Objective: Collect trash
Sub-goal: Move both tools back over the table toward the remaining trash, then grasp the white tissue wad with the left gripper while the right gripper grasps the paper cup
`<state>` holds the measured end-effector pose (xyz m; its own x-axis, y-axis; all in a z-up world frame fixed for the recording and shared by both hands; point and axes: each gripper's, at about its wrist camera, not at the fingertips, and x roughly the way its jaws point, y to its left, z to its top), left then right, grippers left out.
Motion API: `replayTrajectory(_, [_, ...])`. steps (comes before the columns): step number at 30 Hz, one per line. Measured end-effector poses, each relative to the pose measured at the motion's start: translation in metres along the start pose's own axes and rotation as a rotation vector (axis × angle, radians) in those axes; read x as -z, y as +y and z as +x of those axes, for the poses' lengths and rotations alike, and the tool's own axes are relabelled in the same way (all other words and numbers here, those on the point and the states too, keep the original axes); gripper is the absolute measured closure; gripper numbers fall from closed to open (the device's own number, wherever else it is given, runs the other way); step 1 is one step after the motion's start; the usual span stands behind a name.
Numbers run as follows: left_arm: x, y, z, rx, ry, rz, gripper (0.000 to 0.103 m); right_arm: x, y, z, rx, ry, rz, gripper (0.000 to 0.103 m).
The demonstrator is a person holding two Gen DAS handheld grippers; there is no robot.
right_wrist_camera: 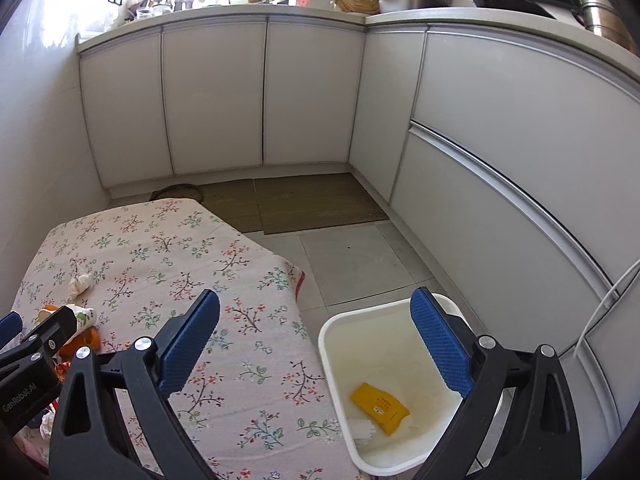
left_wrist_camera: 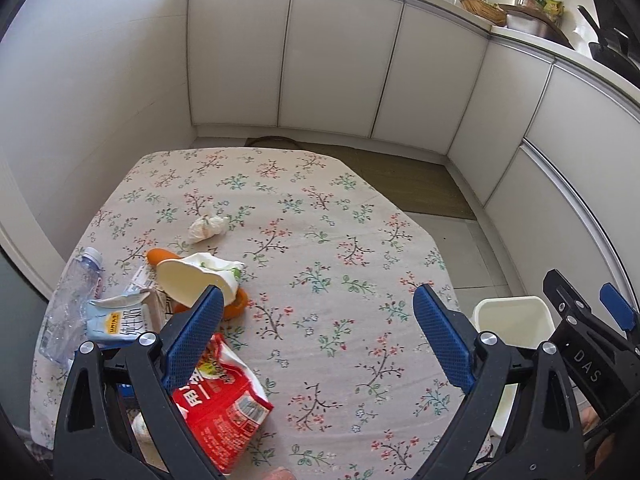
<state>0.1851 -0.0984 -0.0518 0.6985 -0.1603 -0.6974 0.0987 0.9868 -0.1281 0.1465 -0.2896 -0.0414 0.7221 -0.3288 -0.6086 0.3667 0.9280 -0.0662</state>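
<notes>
Trash lies on the floral tablecloth [left_wrist_camera: 320, 240]: a crumpled tissue [left_wrist_camera: 208, 227], a white paper cup [left_wrist_camera: 196, 280] over an orange peel [left_wrist_camera: 234, 307], a clear plastic bottle [left_wrist_camera: 70, 300], a light blue carton [left_wrist_camera: 116, 320] and a red snack bag [left_wrist_camera: 224, 404]. My left gripper [left_wrist_camera: 316, 336] is open above the table, its left finger over the red bag. My right gripper [right_wrist_camera: 316, 344] is open above the table's right edge and the white bin [right_wrist_camera: 360, 328]. The bin holds a yellow packet [right_wrist_camera: 379, 407] and some white paper [right_wrist_camera: 362, 432].
White cabinet doors [right_wrist_camera: 216, 96] run along the back and right. A woven mat [right_wrist_camera: 316, 204] lies on the tiled floor [right_wrist_camera: 360, 256] between table and cabinets. The counter [right_wrist_camera: 460, 12] holds pans and a basket. A wall stands left of the table.
</notes>
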Motion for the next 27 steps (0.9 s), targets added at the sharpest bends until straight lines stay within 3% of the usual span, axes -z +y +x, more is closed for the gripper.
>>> replayTrajectory(11, [0.001, 0.061, -0.007, -0.076, -0.006, -0.068, 0.012, 0.001, 0.066, -0.002, -0.088, 0.001, -0.087, 0.010])
replayTrajectory(27, [0.007, 0.151, 0.000, -0.186, 0.049, -0.183, 0.012, 0.011, 0.153, -0.003, -0.194, 0.024, -0.196, 0.010])
